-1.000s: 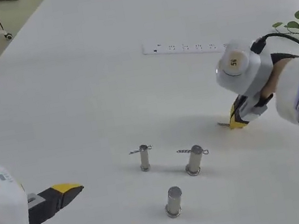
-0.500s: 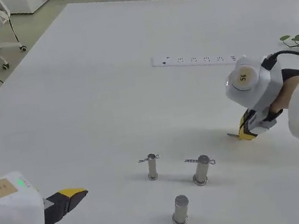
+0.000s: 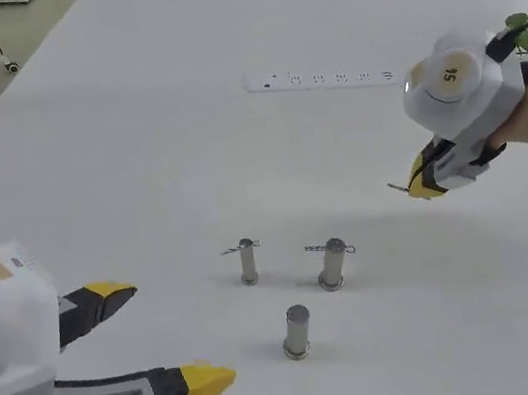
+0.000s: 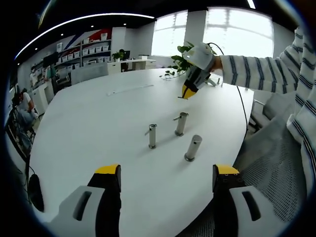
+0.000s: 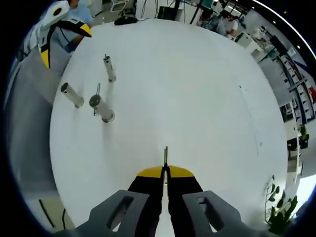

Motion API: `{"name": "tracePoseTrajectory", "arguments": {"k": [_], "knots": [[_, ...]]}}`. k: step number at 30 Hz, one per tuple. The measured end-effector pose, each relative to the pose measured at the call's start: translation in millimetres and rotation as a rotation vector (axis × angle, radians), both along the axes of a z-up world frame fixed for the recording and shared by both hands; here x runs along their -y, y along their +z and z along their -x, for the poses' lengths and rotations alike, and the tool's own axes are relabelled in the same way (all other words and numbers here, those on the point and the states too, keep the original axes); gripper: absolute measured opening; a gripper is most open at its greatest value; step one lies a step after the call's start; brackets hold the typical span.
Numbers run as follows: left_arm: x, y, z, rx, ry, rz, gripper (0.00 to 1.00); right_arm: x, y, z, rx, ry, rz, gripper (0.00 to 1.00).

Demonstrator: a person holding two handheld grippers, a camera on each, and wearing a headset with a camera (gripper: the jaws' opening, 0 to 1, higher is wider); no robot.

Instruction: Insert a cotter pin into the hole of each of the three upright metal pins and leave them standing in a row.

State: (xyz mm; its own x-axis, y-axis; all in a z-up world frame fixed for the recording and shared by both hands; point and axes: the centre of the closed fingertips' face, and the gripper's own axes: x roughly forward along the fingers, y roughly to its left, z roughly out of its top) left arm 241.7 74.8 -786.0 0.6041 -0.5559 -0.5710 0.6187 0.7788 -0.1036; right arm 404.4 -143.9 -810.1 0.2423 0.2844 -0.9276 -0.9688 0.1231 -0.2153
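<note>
Over the right of the table [image 3: 113,142], the right tongs [image 3: 422,186] pinch a cotter [image 3: 399,186]; the left tongs [image 3: 163,334] gape empty, near left. Far-left pin [image 3: 247,261] and far-right pin [image 3: 332,263] already carry theirs. Best steady the bare near pin [image 3: 295,330], then slide the cotter level through its hole.

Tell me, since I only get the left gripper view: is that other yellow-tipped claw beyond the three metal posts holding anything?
Observer: Yes. In the right gripper view, the right gripper is shut on a thin cotter pin that pokes out past its tips.
Operator: Are any posts done?
Observer: In the head view, the back left post and the back right post each have a wire pin through the top.
Operator: And the third?
Observer: The nearest post has a bare top.
</note>
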Motion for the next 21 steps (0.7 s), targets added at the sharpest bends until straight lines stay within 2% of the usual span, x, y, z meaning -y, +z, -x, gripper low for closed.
{"name": "tracePoseTrajectory", "arguments": {"k": [7, 9, 13, 16, 19, 21], "knots": [[4.6, 2.6, -9.1, 0.009, -0.038, -0.011, 0.74, -9.1, 21.0, 17.1, 0.051, 0.020, -0.036, 0.02], [6.7, 3.5, -11.0, 0.012, -0.049, -0.008, 0.73, -10.1, 24.9, 13.1, 0.068, 0.028, -0.047, 0.02], [10.8, 2.8, -13.6, 0.011, -0.076, -0.015, 0.72, -17.1, 36.5, 24.0, 0.111, 0.047, -0.060, 0.02], [12.2, 3.8, -16.9, 0.005, -0.080, -0.011, 0.72, -21.1, 41.9, 24.5, 0.135, 0.056, -0.077, 0.02], [15.0, 8.2, -21.5, 0.029, -0.094, -0.007, 0.70, -28.3, 47.9, 32.6, 0.165, 0.083, -0.083, 0.02], [18.2, 12.9, -25.0, 0.064, -0.113, -0.002, 0.66, -31.9, 50.4, 37.2, 0.177, 0.091, -0.088, 0.02]]}}
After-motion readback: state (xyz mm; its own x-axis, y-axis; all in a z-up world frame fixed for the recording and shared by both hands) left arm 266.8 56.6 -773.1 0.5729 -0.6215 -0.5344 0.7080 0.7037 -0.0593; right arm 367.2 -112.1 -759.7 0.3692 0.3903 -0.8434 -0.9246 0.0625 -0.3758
